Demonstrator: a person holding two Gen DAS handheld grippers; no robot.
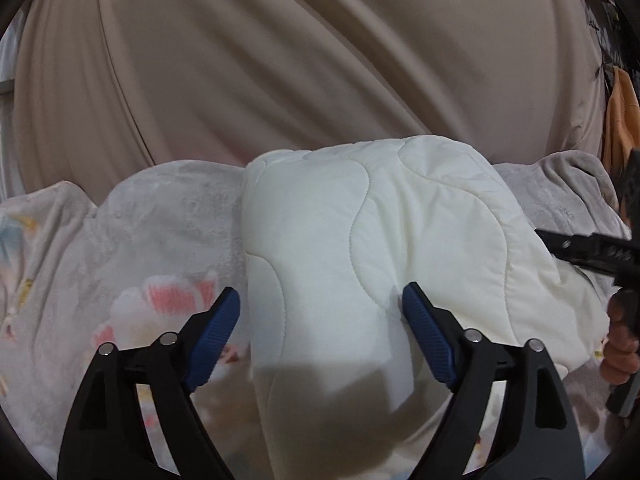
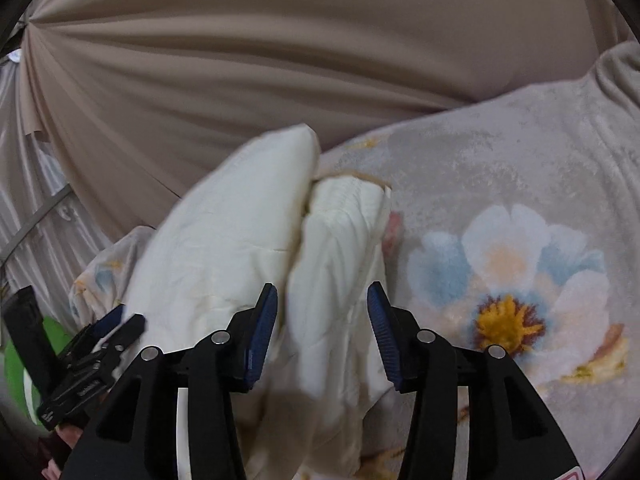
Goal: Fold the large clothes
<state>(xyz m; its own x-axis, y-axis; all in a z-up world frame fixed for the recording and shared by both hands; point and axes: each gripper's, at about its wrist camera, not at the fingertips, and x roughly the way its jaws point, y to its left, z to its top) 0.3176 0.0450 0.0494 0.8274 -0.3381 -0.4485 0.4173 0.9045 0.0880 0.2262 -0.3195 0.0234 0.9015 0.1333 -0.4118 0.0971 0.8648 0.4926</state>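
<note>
A big white quilt (image 1: 360, 240) lies folded in a puffy bundle on a grey fuzzy blanket (image 1: 160, 216) with flowers on it. The quilt has wavy stitched lines across its top. Behind it hangs a tan curtain (image 1: 280, 60) with long folds.

In the left wrist view, the left claw (image 1: 320, 316) is low over the near end of the quilt. Its two blue pads (image 1: 216, 332) are wide apart. The quilt sits in the gap between them. The right pad is just at the edge of the cloth, and I cannot tell if it touches. The left pad is over the blanket beside the quilt. It is not clamped on anything. At the right edge of this view, a hand (image 1: 620, 344) holds the other black tool.

In the right wrist view, the right claw (image 2: 322, 330) is over the quilt (image 2: 240, 240) too. Its blue pads (image 2: 262, 336) are partly apart, with a fold of white quilt between them. The pads do not squeeze the cloth. A big blue and white flower (image 2: 508, 280) with a yellow middle shows on the blanket (image 2: 520, 152) to the right. The left claw (image 2: 108, 332) shows at the lower left, beside the quilt.
</note>
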